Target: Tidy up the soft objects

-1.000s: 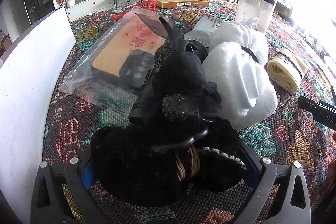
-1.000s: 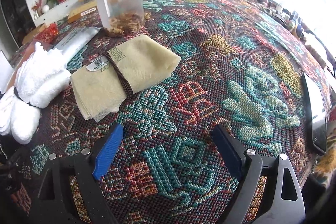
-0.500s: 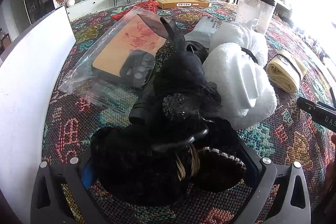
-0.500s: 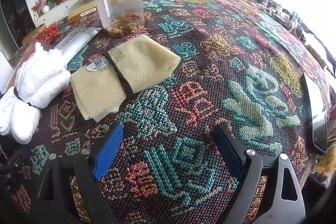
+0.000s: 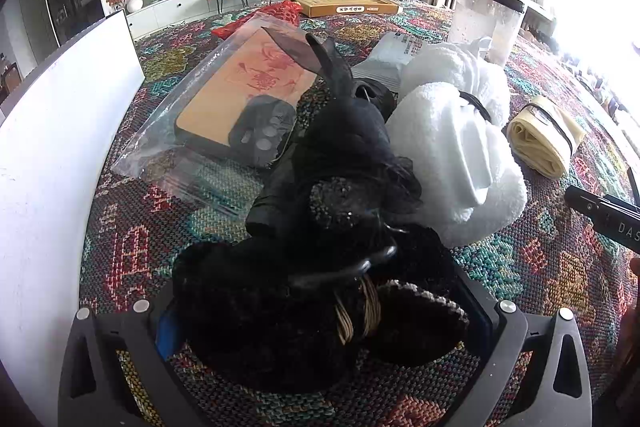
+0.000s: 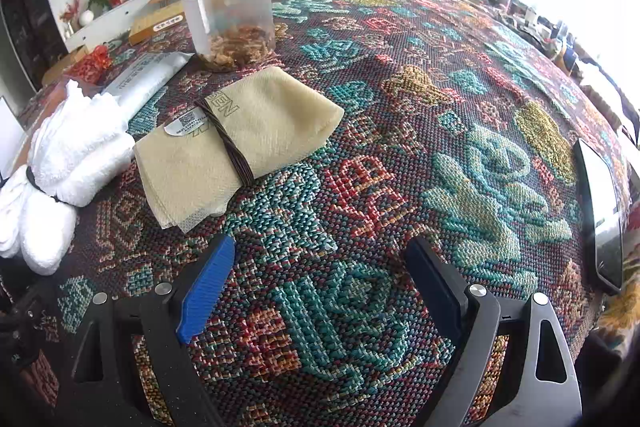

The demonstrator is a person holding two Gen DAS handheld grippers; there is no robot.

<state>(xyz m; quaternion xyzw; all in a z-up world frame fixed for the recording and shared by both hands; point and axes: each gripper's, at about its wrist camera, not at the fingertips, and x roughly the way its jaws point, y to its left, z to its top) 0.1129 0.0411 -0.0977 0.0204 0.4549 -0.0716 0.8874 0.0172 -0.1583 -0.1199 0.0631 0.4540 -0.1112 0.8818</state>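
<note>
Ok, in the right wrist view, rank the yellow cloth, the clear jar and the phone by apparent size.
1. yellow cloth
2. clear jar, though it stands farther back, so its true size is unsure
3. phone, seen edge-on at the rim

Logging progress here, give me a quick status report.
Left gripper shut on black fabric bundle. Right gripper open, empty. White towel roll right beside bundle.

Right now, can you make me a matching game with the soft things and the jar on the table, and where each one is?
Things:
1. black bundle
2. white towel
3. yellow cloth
4. jar

Places or states:
A. tied with a brown band, lying in front of the jar
B. clear, black lid, standing upright
C. squeezed in the left tongs
D. rolled up, right beside the black bundle

Pairs: 1-C, 2-D, 3-A, 4-B
</note>
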